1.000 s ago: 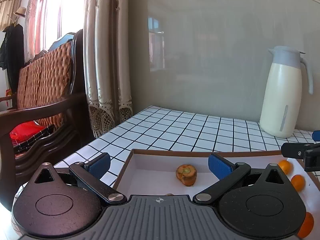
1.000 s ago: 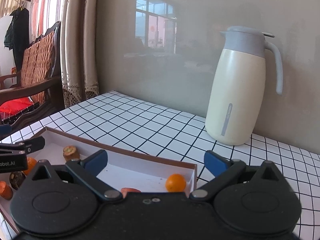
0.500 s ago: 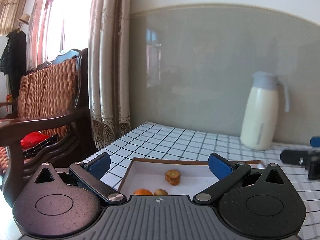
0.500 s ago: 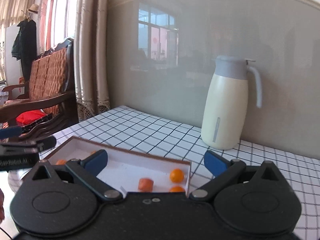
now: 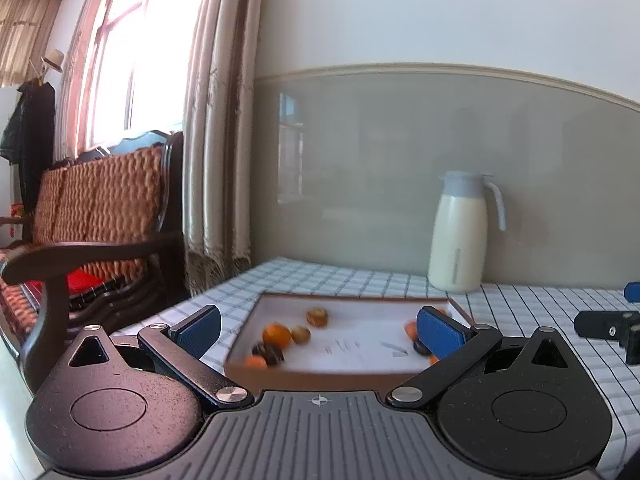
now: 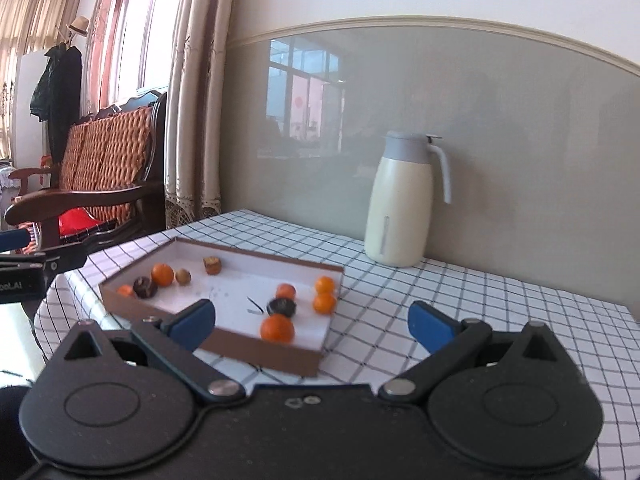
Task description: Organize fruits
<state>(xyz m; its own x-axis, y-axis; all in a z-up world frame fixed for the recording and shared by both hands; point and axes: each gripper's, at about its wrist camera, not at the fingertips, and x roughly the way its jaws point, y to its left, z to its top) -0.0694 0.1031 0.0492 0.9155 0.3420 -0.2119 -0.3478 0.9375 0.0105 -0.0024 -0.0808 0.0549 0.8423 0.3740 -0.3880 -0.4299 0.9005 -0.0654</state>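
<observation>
Both hand-held grippers (image 6: 312, 322) farther back (empty)

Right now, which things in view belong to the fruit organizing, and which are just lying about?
Job:
- tray
- oranges
- dark fruits
- left gripper, right gripper, both open and empty

Lying about:
- thermos jug
- wooden bench
- curtain

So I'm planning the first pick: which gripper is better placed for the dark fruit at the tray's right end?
Probably right. The right gripper hangs open nearly over that dark fruit; from the left gripper, a finger partly hides it at the tray's far end.
</observation>
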